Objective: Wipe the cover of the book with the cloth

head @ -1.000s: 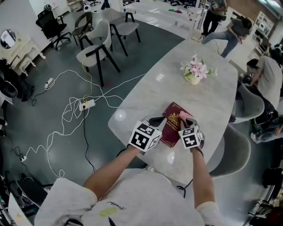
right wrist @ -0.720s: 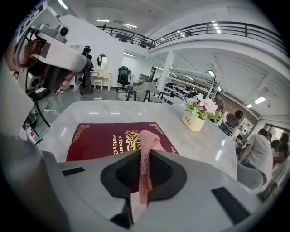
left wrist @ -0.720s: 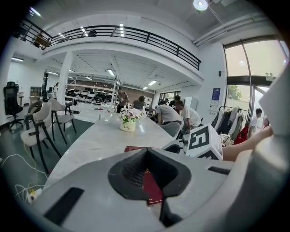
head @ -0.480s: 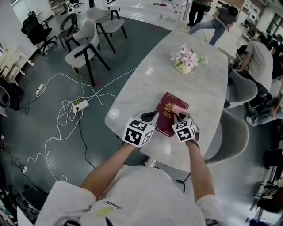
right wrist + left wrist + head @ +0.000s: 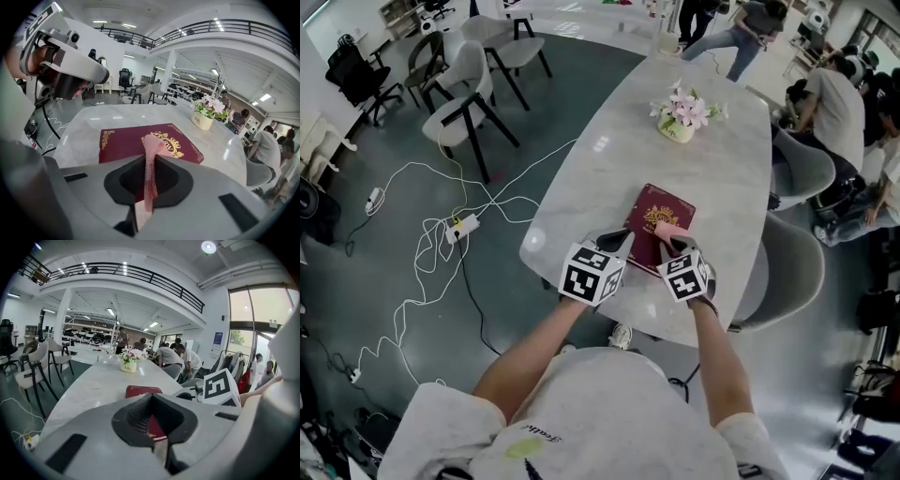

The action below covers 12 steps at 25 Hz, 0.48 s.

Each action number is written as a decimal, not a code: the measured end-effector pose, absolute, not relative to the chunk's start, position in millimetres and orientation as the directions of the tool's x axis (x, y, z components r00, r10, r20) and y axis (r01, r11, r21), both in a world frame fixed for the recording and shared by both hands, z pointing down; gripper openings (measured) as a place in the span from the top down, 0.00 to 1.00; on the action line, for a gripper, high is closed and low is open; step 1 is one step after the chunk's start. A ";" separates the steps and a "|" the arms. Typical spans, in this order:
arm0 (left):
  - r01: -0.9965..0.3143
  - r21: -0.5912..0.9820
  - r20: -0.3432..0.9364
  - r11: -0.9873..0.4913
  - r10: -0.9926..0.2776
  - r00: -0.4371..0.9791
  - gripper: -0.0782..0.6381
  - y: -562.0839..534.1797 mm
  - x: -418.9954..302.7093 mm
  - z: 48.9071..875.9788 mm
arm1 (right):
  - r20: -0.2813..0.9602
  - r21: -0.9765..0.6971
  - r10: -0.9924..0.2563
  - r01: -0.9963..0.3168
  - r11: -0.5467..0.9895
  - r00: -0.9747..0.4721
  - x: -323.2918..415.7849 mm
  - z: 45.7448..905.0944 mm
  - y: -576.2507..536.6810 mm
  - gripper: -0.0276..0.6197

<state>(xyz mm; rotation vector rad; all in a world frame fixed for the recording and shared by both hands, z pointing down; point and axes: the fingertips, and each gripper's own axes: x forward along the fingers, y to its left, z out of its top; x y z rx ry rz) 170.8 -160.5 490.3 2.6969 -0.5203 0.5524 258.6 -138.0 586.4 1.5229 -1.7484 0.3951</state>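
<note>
The right gripper (image 5: 151, 155) is clamping its fingers (image 5: 185, 183) tight on the pink cloth (image 5: 151, 145). The cloth's free end is poking out past the tips and resting on the cover of the dark red book (image 5: 122, 140), right by the gold crest.

The left gripper (image 5: 151, 398) is sitting with its fingers (image 5: 98, 427) together and nothing pinched. A strip of red cover with gold print is showing through the hollow behind the tips. In the head view those tips are at the book's left corner, but I can't tell if they're actually pressing on it.

The book is lying flat on the pale marble counter (image 5: 712, 169), close to its near edge, mid-frame in the head view. Its near end is getting cut off by the two marker cubes.

Farther up the counter, a pot of pink flowers (image 5: 678, 120) is standing well apart from the book. People are gathering at the top right, too small to make out.
</note>
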 end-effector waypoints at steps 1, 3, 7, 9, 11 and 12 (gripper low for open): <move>-0.409 0.250 0.432 -0.878 -0.277 0.858 0.88 -160.3 170.2 491.2 | 0.712 0.247 -0.702 -0.940 0.235 0.012 256.7 586.7 -136.6 0.93; -0.403 0.250 0.435 -0.880 -0.270 0.859 0.88 -159.0 168.0 492.9 | 0.711 0.247 -0.703 -0.942 0.229 0.015 252.4 587.1 -133.0 0.93; -0.393 0.251 0.442 -0.885 -0.257 0.859 0.88 -155.8 163.9 496.3 | 0.713 0.232 -0.701 -0.946 0.227 0.007 242.0 589.8 -126.1 0.93; -0.386 0.251 0.442 -0.888 -0.249 0.862 0.88 -154.4 162.7 497.3 | 0.714 0.228 -0.700 -0.947 0.225 0.006 237.6 590.0 -123.2 0.93; -0.380 0.251 0.442 -0.890 -0.244 0.863 0.88 -153.6 161.5 498.1 | 0.713 0.227 -0.701 -0.948 0.223 0.006 233.9 590.0 -120.6 0.93; -0.379 0.251 0.442 -0.891 -0.243 0.864 0.88 -153.3 160.5 498.2 | 0.711 0.226 -0.703 -0.948 0.222 0.005 231.6 589.7 -119.5 0.93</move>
